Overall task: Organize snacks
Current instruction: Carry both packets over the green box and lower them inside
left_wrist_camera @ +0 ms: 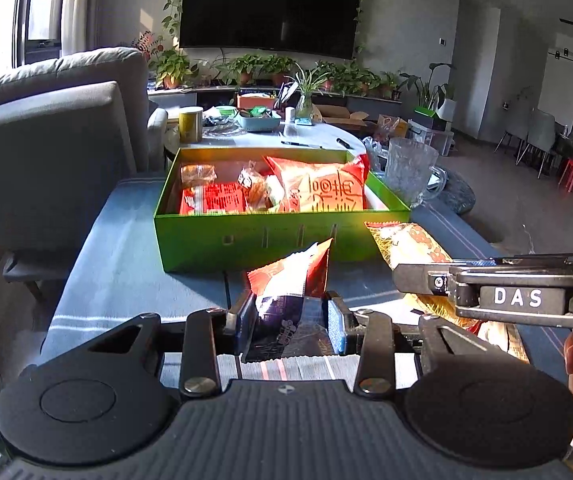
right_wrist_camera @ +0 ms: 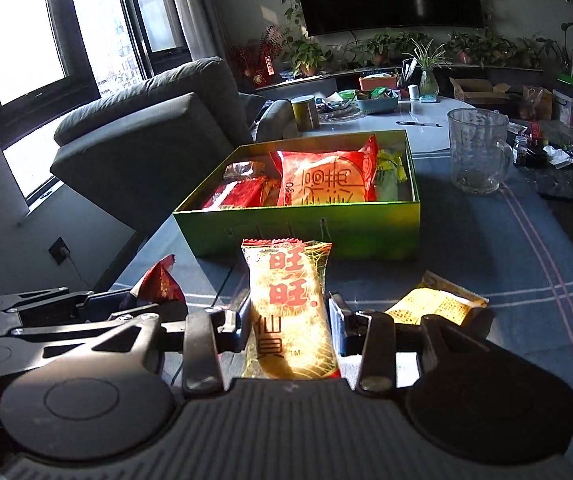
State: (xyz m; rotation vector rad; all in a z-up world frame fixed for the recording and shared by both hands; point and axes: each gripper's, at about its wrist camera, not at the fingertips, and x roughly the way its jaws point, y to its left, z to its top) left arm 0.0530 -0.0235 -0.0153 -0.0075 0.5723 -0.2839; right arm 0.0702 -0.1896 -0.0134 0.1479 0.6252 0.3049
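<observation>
Left tongs (left_wrist_camera: 288, 312) clamping a red-and-dark packet (left_wrist_camera: 286, 280); right tongs (right_wrist_camera: 290, 312) clamping a yellow packet (right_wrist_camera: 288, 300) reading 旺旺. Green box (right_wrist_camera: 306, 232) sitting at twelve o'clock, worktop (right_wrist_camera: 486, 240) lying open toward three.

1. A dark flat television (left_wrist_camera: 271, 6) hangs on the grey wall at the upper centre, with trailing vines down its sides.
2. Below it, potted plants (left_wrist_camera: 270, 66) line a low shelf.
3. A grey sofa (left_wrist_camera: 46, 128) fills the left side; behind it, dark-framed windows (right_wrist_camera: 26, 36) at the upper left let in bright daylight.
4. A pale rounded table (left_wrist_camera: 310, 136) at the centre carries clutter.
5. At the far right, chairs (left_wrist_camera: 534, 136) and a red stool (left_wrist_camera: 571, 174) stand on a brownish floor (left_wrist_camera: 534, 216).
</observation>
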